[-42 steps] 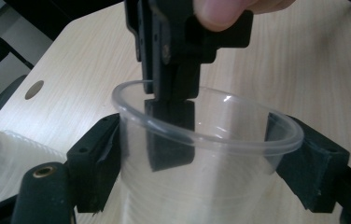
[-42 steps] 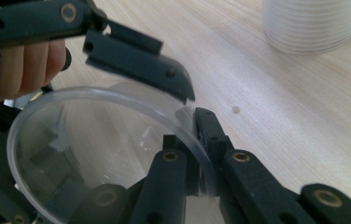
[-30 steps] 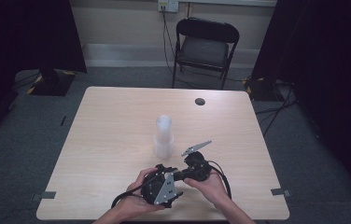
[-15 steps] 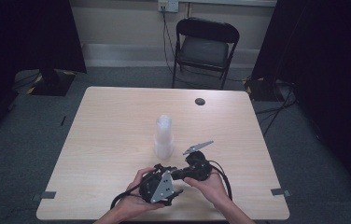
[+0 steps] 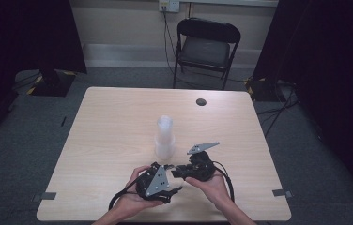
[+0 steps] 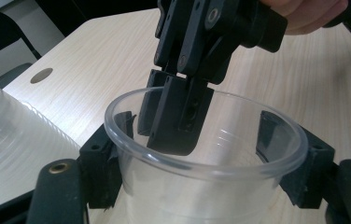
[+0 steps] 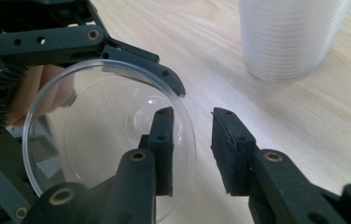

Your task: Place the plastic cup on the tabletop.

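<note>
Clear plastic cup [image 6: 201, 154] clamped between left gripper [image 6: 201, 186] fingers; right gripper [image 7: 192, 149] fingers just opening, apart, straddling rim w/ 1 inside. Hard squeeze could crumple thin wall.

Right gripper [image 7: 190, 154]: jaws have just been opening; one finger inside the clear cup [image 7: 108, 140], the other outside its rim, pads no longer pinching the wall. Left gripper [image 6: 201, 168]: jaws narrowed, now clasping the cup's sides.
</note>
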Demonstrator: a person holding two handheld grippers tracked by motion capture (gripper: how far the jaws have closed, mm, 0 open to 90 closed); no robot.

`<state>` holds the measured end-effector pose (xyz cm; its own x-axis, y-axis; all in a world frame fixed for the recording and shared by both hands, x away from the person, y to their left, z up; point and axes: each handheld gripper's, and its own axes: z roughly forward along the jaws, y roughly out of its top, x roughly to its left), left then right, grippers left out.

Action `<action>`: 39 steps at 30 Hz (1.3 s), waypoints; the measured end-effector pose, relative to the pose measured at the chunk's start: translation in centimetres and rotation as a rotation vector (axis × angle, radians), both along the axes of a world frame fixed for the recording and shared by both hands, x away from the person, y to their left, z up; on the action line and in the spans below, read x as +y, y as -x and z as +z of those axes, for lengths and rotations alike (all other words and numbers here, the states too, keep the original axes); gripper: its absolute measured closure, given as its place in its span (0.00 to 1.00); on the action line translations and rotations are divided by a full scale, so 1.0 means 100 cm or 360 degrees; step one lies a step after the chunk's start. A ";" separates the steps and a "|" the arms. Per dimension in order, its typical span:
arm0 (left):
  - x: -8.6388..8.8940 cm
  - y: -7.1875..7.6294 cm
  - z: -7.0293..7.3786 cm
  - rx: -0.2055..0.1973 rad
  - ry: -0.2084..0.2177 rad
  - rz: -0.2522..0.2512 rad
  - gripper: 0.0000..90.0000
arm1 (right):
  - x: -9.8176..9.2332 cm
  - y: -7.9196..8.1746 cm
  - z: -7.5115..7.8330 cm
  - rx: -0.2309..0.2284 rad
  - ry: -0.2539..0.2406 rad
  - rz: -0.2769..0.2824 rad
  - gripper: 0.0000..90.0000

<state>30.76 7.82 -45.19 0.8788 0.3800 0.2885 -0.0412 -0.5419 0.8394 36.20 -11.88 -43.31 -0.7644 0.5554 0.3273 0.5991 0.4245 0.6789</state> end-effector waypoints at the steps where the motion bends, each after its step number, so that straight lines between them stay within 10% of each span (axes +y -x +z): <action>1: 0.000 0.000 0.000 0.0010 0.0021 0.0000 0.31 | 0.000 0.000 0.001 -0.0010 -0.0003 -0.0003 0.77; 17: 0.014 -0.012 -0.003 0.0133 0.0122 0.0112 0.31 | -0.013 0.003 0.014 -0.0232 -0.0193 -0.0069 0.75; 39: 0.045 -0.032 0.005 0.0315 0.0403 0.0293 0.31 | -0.037 -0.005 0.021 -0.0317 -0.0268 -0.0187 0.73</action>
